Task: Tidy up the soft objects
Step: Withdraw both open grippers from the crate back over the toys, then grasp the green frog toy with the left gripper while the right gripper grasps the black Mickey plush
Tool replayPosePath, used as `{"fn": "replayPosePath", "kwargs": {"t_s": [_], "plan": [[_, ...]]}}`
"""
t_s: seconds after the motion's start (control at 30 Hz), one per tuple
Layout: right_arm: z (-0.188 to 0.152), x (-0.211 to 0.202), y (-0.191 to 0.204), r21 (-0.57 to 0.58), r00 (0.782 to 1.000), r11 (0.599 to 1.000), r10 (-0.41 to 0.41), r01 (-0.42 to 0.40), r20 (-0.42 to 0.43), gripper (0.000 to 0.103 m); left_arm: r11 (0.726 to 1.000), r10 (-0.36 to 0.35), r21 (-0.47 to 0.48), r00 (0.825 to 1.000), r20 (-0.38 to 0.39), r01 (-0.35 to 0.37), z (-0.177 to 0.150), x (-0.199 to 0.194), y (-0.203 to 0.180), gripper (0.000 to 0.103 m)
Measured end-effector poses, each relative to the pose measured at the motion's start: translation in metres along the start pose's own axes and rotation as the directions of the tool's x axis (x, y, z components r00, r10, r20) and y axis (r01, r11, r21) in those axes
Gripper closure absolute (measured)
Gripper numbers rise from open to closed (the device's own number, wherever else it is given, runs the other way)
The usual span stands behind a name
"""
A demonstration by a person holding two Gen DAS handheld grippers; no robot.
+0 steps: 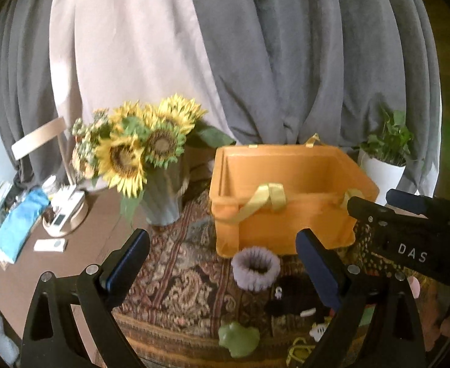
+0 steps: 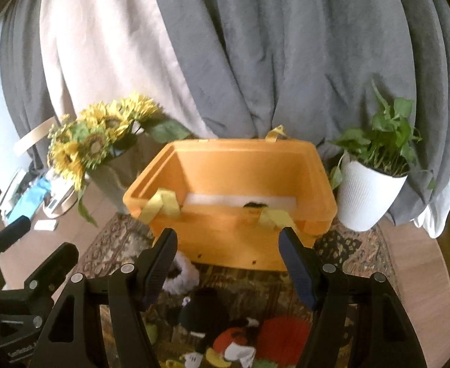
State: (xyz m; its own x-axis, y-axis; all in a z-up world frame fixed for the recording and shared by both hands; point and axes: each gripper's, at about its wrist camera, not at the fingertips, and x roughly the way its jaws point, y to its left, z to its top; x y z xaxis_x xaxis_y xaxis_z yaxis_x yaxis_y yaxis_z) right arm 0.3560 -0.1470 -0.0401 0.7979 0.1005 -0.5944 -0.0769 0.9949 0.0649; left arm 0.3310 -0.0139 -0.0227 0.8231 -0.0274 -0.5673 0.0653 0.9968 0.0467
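An orange storage box point(image 1: 286, 202) with yellow strap handles stands open on the patterned cloth; it also shows in the right wrist view point(image 2: 234, 184). In front of it lie a fluffy lavender scrunchie point(image 1: 255, 271), a black Mickey plush point(image 1: 295, 300) and a green frog toy point(image 1: 238, 339). The right wrist view shows the Mickey plush point(image 2: 225, 331) with red parts below the fingers. My left gripper point(image 1: 223, 268) is open and empty above the scrunchie. My right gripper point(image 2: 228, 263) is open and empty, hovering above the toys in front of the box; it also shows in the left wrist view point(image 1: 375, 205).
A vase of sunflowers point(image 1: 145, 153) stands left of the box. A white pot with a green plant point(image 2: 368, 190) stands right of it. Grey and beige curtains hang behind. A tray with small items point(image 1: 62, 211) and a blue cloth point(image 1: 19, 224) lie at the left.
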Motion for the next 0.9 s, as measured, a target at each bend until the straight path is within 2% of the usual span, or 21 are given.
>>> {"fn": "replayPosePath", "kwargs": {"t_s": [0.4, 0.6, 0.9], "plan": [[-0.04, 0.01, 0.006, -0.038, 0.993, 0.998, 0.048, -0.052, -0.108, 0.033, 1.0, 0.011, -0.003, 0.995, -0.095, -0.012, -0.043, 0.001, -0.001, 0.005], [-0.06, 0.021, 0.01, -0.078, 0.981, 0.994, 0.065, -0.08, -0.182, 0.033, 1.0, -0.007, -0.013, 0.987, -0.158, 0.005, -0.068, 0.006, -0.001, 0.005], [-0.081, 0.037, 0.015, -0.151, 0.956, 0.982, 0.064, -0.111, -0.287, 0.033, 1.0, -0.009, 0.013, 0.978, -0.208, 0.012, -0.094, 0.017, -0.008, 0.005]]}}
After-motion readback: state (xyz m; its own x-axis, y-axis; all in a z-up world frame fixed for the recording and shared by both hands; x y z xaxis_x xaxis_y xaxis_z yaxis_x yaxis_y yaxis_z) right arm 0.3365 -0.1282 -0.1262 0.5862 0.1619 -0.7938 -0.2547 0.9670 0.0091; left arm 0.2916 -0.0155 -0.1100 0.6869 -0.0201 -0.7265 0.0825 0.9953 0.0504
